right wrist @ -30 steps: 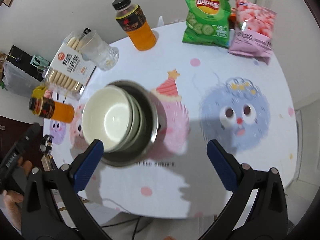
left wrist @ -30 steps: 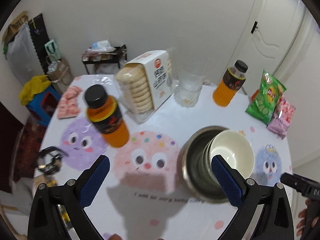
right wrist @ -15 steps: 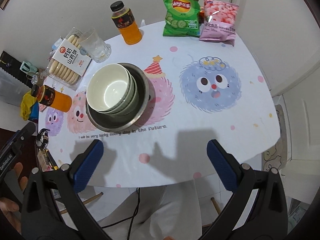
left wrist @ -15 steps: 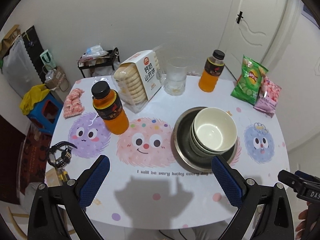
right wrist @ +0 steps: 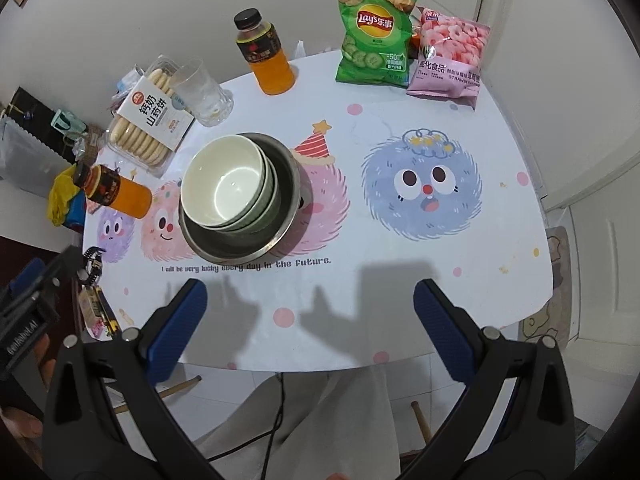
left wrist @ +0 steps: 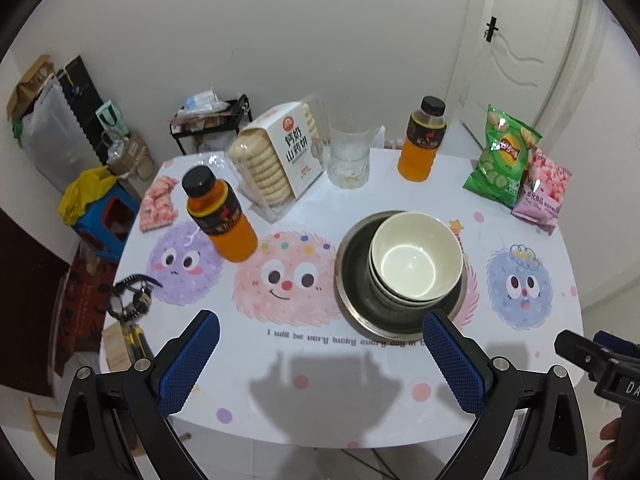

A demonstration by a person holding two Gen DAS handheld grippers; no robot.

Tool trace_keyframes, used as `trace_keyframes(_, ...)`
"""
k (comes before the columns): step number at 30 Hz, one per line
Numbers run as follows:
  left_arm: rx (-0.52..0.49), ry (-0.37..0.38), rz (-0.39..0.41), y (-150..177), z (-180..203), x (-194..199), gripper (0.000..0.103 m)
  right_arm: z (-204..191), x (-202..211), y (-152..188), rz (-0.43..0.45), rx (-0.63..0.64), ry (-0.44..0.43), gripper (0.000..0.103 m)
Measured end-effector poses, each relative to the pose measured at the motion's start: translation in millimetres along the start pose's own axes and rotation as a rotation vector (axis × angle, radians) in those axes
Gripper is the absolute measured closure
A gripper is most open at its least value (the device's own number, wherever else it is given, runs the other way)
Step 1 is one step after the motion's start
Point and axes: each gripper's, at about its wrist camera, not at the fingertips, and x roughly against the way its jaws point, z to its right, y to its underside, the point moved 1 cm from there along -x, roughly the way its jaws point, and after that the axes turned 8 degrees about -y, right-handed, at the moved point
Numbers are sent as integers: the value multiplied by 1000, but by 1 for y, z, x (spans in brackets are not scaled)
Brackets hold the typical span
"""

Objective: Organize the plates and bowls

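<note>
Pale ceramic bowls (left wrist: 416, 260) are being kept nested inside the steel basin (left wrist: 356, 280), mid-tabletop — compactly; left gripper (left wrist: 320, 364) and right gripper (right wrist: 310, 330) are being held wide open, empty, off the near edge.

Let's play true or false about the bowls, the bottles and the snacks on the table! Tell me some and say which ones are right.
1. The white bowls sit stacked inside the metal basin. True.
2. The left gripper is squeezing a bowl. False: it is open and holds nothing.
3. Two orange drink bottles stand on the table, one near the biscuit pack and one by the glass. True.
4. The green chip bag lies inside the basin. False: it is at the table's far edge, beside the pink snack bag.
5. The right gripper is open. True.
</note>
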Motion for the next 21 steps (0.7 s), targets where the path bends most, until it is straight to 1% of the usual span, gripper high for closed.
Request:
trace_keyframes(9, -5, -36, -11, -7, 7, -4, 0, 5, 3, -10, 3, 17, -17, 0)
trace_keyframes(14, -3, -28, -30, -10, 12, -8, 0, 5, 2, -15, -1, 25, -19, 0)
trace_keyframes(21, -5, -34, -34, -11, 13, -10, 0, 3, -2, -17, -12, 33, -23, 0)
